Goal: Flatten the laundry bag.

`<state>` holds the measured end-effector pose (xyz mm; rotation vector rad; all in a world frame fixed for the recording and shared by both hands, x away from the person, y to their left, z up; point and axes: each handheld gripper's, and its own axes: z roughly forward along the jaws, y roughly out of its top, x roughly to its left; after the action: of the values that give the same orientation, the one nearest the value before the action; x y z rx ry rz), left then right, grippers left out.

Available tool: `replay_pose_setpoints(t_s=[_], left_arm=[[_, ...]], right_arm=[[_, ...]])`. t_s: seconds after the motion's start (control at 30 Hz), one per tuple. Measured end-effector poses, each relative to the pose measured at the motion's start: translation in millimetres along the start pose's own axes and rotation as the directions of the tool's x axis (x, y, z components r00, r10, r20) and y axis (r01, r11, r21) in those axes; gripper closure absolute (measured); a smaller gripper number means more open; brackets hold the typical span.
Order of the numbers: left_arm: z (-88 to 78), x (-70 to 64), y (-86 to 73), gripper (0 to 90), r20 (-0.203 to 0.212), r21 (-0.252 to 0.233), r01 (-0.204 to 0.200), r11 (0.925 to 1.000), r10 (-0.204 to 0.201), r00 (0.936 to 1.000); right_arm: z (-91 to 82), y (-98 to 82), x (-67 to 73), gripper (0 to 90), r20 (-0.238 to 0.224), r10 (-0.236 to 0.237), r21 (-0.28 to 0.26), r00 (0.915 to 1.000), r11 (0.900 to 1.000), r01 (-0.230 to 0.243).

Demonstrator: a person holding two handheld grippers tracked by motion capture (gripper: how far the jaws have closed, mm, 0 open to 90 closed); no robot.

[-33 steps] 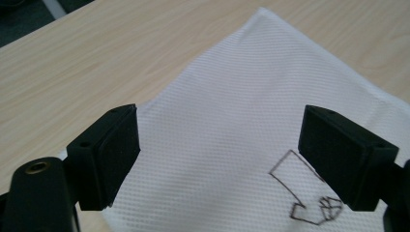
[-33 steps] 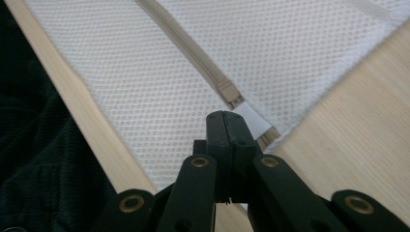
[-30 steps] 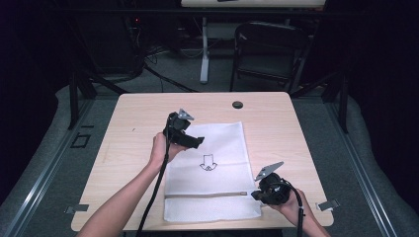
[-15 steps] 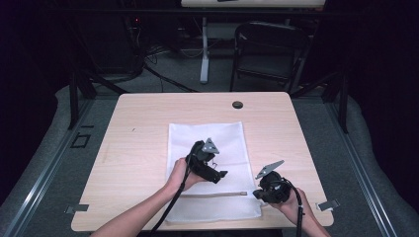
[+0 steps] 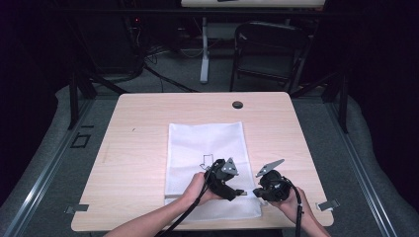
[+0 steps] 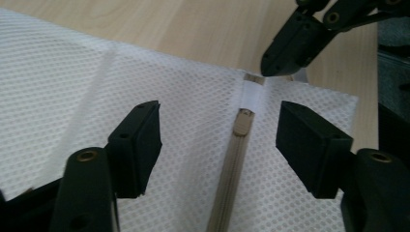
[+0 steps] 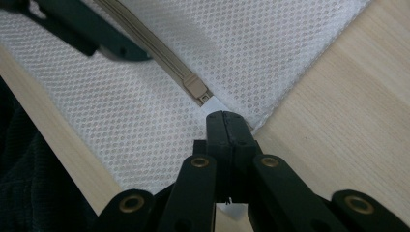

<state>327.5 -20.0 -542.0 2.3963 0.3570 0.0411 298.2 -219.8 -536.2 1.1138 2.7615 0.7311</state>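
A white mesh bag (image 5: 205, 140) lies flat on the wooden table (image 5: 138, 148), with a beige zipper (image 6: 227, 193) running along its near end. My left gripper (image 5: 239, 193) hovers low over the zipper pull (image 6: 241, 123). Its jaws have just been closing, and the pull lies between them untouched by the pads (image 6: 140, 140). My right gripper (image 7: 225, 121) is shut on the white fabric tab (image 7: 212, 104) at the zipper's end, right beside the bag's corner. In the left gripper view, the right gripper (image 6: 280, 58) pinches just beyond the pull.
A small black round cap (image 5: 237, 104) sits in the tabletop near the far edge. A dark chair (image 5: 269, 49) and table legs stand beyond it. Metal clips (image 5: 326, 205) mark the table's front corners. Bare wood lies left and right of the bag.
My left gripper has come from the bag's far left part down to the zipper at the near right, close beside the right gripper, and its jaws have narrowed. The right gripper stayed put.
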Motion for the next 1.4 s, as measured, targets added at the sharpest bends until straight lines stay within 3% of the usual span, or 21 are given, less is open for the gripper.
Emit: replay_pose_setpoints(t_s=[0.27, 0.43, 0.5, 0.6, 0.63, 0.73, 0.77, 0.8, 0.83, 0.9, 0.97, 1.0, 1.13, 1.2, 1.23, 1.4], left_arm=[[20.2, -5.0, -0.3, 60.1, 0.04, 0.033, -0.044, 0.9985, 0.043, 0.9983], [31.8, -7.2, -0.9, 67.0, 0.025, 0.056, -0.067, 0.9962, 0.066, 0.9975], [33.8, -6.5, -1.0, 69.6, 0.026, 0.049, -0.062, 0.9969, 0.061, 0.9978], [34.2, -4.3, -2.0, 73.6, 0.032, 0.044, -0.055, 0.9975, 0.054, 0.9981], [33.8, -3.3, -2.2, 75.1, 0.039, 0.045, -0.05, 0.9977, 0.048, 0.9981], [33.5, -5.7, -1.5, 80.6, 0.042, 0.037, -0.081, 0.996, 0.08, 0.9959], [33.1, -8.0, -1.0, 81.4, 0.035, 0.04, -0.105, 0.9937, 0.103, 0.9941], [33.3, -10.8, -0.7, 81.9, 0.022, 0.045, -0.111, 0.9928, 0.11, 0.9937], [33.5, -12.6, -0.2, 82.0, 0.017, 0.059, -0.119, 0.9911, 0.118, 0.9928], [33.5, -10.7, -0.3, 82.2, 0.024, 0.057, -0.111, 0.9922, 0.109, 0.9937], [33.3, -7.8, -1.3, 82.3, 0.042, 0.054, -0.097, 0.9938, 0.095, 0.9946], [33.3, -7.8, -1.7, 82.4, 0.045, 0.053, -0.088, 0.9947, 0.086, 0.9953], [32.2, -7.9, -0.9, 82.5, 0.043, 0.063, -0.096, 0.9934, 0.093, 0.9947], [32.0, -6.9, -1.4, 82.6, 0.049, 0.062, -0.091, 0.9939, 0.088, 0.9949], [31.9, -6.7, -1.8, 82.6, 0.052, 0.058, -0.092, 0.9941, 0.089, 0.9947], [30.8, -5.8, -3.6, 82.7, 0.064, 0.048, -0.083, 0.9954, 0.08, 0.9948]], right_arm=[[12.7, 3.2, -6.6, 90.0, -0.003, 0.011, 0.023, 0.9999, 1.0, -0.011], [18.0, 4.7, -6.5, 90.0, -0.007, 0.013, 0.045, 0.9999, 0.999, -0.013], [21.3, 3.3, -5.7, 90.0, -0.012, 0.044, 0.024, 0.999, 0.999, -0.044], [21.6, 3.3, -7.1, 90.0, -0.021, 0.052, 0.03, 0.9984, 0.998, -0.051], [20.4, 4.1, -8.4, 90.0, -0.024, 0.034, 0.049, 0.9991, 0.998, -0.033], [22.6, 2.7, -6.9, 90.0, -0.022, 0.066, 0.018, 0.9976, 0.998, -0.066], [21.1, 3.4, -9.0, 90.0, -0.019, 0.051, 0.043, 0.9985, 0.998, -0.05], [22.6, 2.4, -8.3, 90.0, -0.031, 0.076, 0.017, 0.9966, 0.997, -0.075], [21.6, 2.9, -9.9, 90.0, -0.034, 0.061, 0.031, 0.9976, 0.998, -0.06], [21.5, 3.2, -10.9, 90.0, -0.032, 0.057, 0.04, 0.9978, 0.998, -0.056], [22.9, 2.2, -9.6, 90.0, -0.035, 0.076, 0.016, 0.9965, 0.997, -0.075], [21.9, 2.8, -10.7, 90.0, -0.035, 0.061, 0.032, 0.9975, 0.998, -0.06], [21.7, 3.2, -10.0, 90.0, -0.021, 0.058, 0.041, 0.9981, 0.998, -0.057], [23.8, 1.9, -8.5, 90.0, -0.025, 0.09, 0.009, 0.9957, 0.996, -0.089], [22.4, 2.7, -10.2, 90.0, -0.03, 0.07, 0.029, 0.9971, 0.997, -0.069], [21.9, 2.5, -10.1, 90.0, -0.023, 0.063, 0.035, 0.9978, 0.997, -0.062]])
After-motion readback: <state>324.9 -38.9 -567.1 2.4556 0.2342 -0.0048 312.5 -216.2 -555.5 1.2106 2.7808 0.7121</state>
